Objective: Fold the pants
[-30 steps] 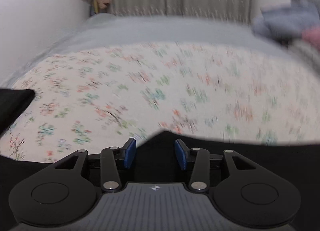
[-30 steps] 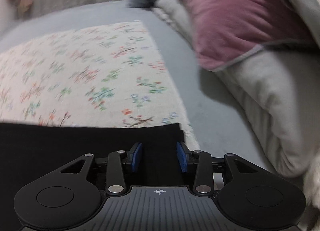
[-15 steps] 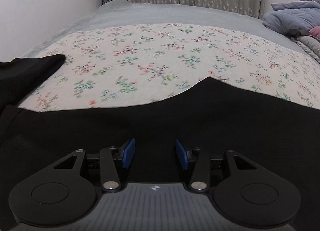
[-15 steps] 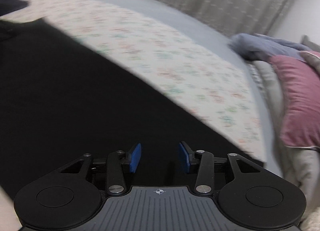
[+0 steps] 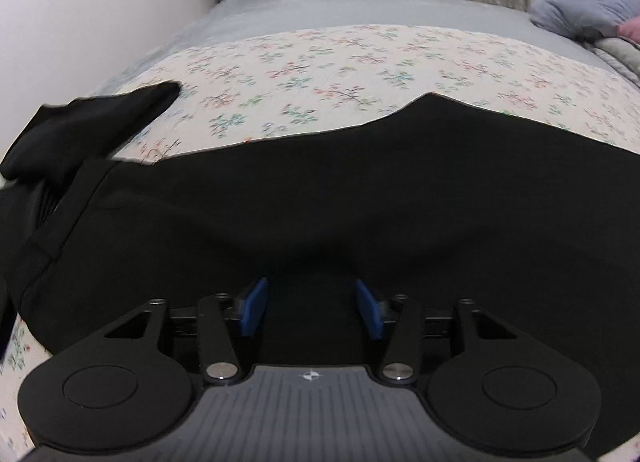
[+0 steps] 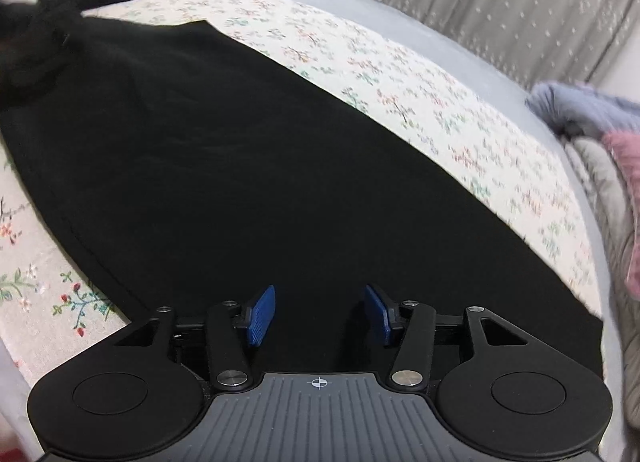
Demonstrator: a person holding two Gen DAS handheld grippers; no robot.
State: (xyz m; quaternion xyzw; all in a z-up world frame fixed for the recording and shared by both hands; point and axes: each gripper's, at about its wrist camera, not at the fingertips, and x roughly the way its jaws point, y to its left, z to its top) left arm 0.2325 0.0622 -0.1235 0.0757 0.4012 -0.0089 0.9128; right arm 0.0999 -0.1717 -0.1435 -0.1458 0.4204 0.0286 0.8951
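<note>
While both tongs, left gripper [image 5: 311, 308] and right gripper [image 6: 320, 314], have just widened, released above the pants [image 5: 320, 201], only the right view shows the pink pillow [image 6: 628, 165]; black cloth fills more than before.

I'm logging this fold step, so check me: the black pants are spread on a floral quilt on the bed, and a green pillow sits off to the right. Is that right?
Not quite. The black pants do lie spread on the floral quilt, but the pillow off to the right is pink, not green. The right wrist view shows it beside a grey-blue blanket.
</note>
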